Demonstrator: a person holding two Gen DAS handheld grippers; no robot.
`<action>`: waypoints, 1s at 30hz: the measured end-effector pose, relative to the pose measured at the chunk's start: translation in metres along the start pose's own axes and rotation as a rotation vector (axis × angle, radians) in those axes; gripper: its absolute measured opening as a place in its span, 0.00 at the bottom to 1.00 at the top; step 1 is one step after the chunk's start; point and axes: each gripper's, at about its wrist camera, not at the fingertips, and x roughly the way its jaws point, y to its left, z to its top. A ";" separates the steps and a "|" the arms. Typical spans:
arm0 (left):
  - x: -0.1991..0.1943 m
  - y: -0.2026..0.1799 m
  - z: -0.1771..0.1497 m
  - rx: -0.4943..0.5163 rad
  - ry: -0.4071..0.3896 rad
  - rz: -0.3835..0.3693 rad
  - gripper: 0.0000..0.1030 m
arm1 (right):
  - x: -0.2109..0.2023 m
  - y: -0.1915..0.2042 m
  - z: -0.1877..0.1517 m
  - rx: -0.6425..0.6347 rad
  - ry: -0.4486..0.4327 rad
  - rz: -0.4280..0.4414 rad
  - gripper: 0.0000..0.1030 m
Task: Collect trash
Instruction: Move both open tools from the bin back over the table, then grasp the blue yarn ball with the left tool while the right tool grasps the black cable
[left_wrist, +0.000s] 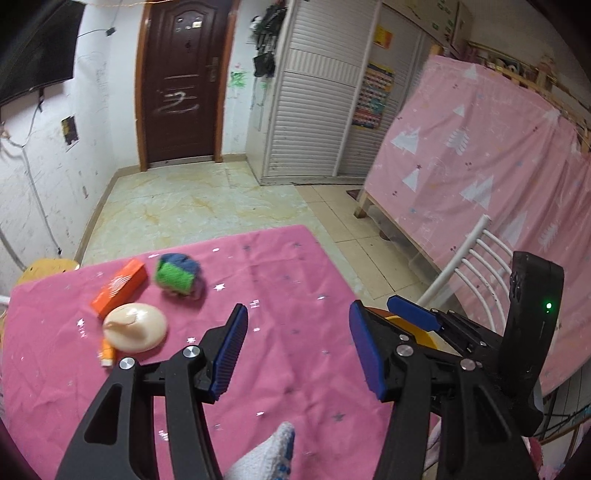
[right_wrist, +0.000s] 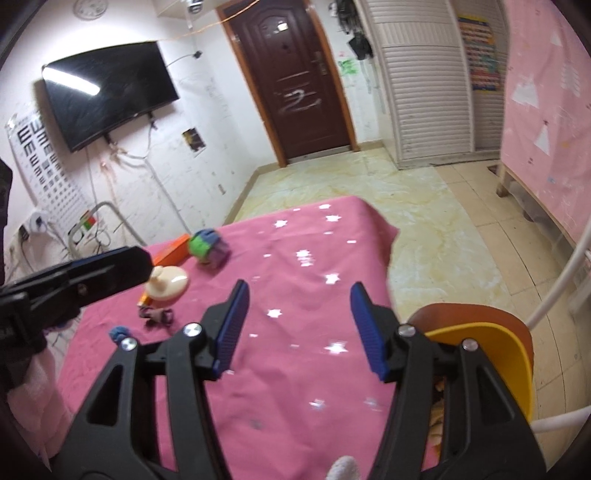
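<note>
Jaws open, empty; orange box (left_wrist: 120, 287), cream cap (left_wrist: 135, 326) well left.

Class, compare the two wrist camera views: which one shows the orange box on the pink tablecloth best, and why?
The left wrist view. There the orange box lies in full sight, its long top face and printed mark visible beside the cream dome. In the right wrist view the orange box is smaller, and the other gripper's dark body covers part of it.

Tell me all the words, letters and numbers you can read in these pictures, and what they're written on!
"E" shapes, turned different ways: eye chart on the wall.
"2"-like white scrawl: brown door.
Orange box: pale print, too blurred to read.
Colourful poster by the slatted cupboard: too small to read.
Door plate: unreadable.
</note>
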 end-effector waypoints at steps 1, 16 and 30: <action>-0.003 0.009 -0.001 -0.012 -0.003 0.008 0.48 | 0.003 0.007 0.000 -0.011 0.005 0.007 0.53; -0.026 0.123 -0.038 -0.148 0.022 0.118 0.48 | 0.051 0.099 -0.014 -0.137 0.109 0.089 0.60; -0.005 0.178 -0.082 -0.209 0.125 0.174 0.48 | 0.088 0.139 -0.023 -0.188 0.187 0.107 0.61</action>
